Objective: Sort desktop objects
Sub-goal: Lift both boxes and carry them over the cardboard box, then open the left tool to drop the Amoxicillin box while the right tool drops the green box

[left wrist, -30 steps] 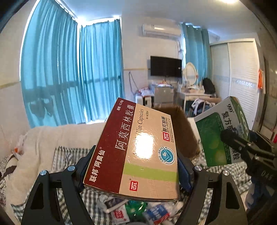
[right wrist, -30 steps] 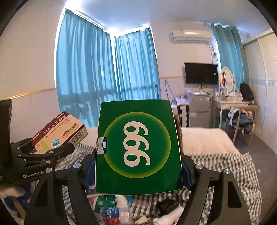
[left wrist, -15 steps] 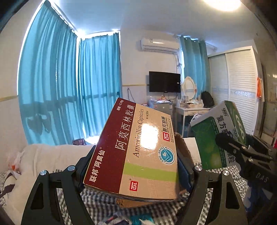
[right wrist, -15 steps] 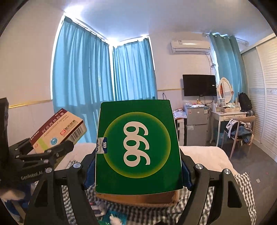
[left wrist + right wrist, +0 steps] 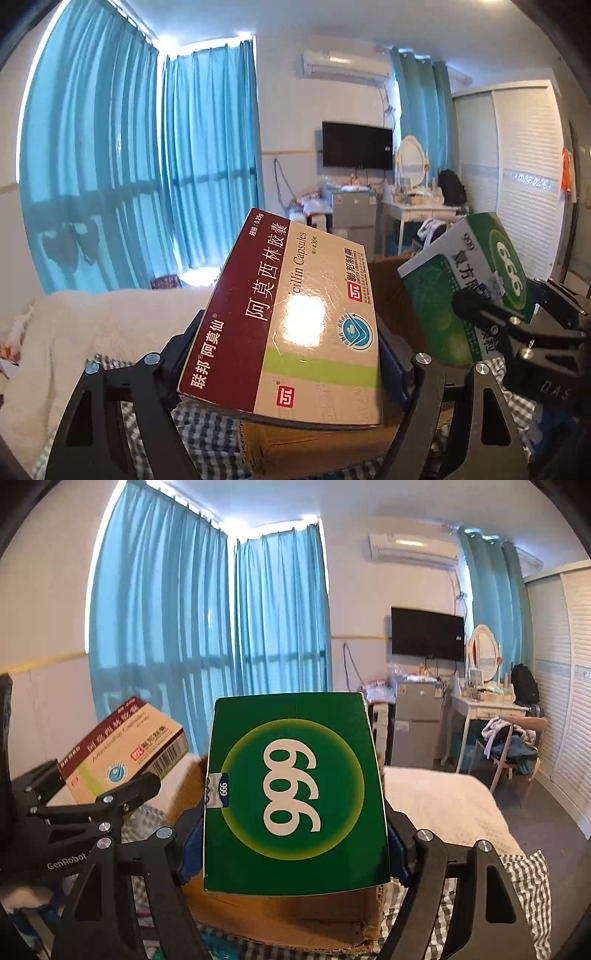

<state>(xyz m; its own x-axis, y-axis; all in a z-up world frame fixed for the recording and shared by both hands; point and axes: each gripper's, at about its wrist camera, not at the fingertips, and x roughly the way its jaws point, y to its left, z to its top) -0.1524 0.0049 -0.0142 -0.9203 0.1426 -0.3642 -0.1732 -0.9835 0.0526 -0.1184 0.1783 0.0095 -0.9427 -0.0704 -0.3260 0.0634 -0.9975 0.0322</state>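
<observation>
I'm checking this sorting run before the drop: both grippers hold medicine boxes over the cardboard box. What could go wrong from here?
1. The green 999 box and the amoxicillin box ride close side by side; they could collide.
2. Both boxes hide the cardboard box opening from their cameras, so a release may miss.

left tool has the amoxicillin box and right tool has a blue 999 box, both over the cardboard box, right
Not quite: the 999 box in the right tool is green, not blue, as the right wrist view shows. The rest holds: the left tool grips the amoxicillin box, and both hang over the cardboard box.
</observation>
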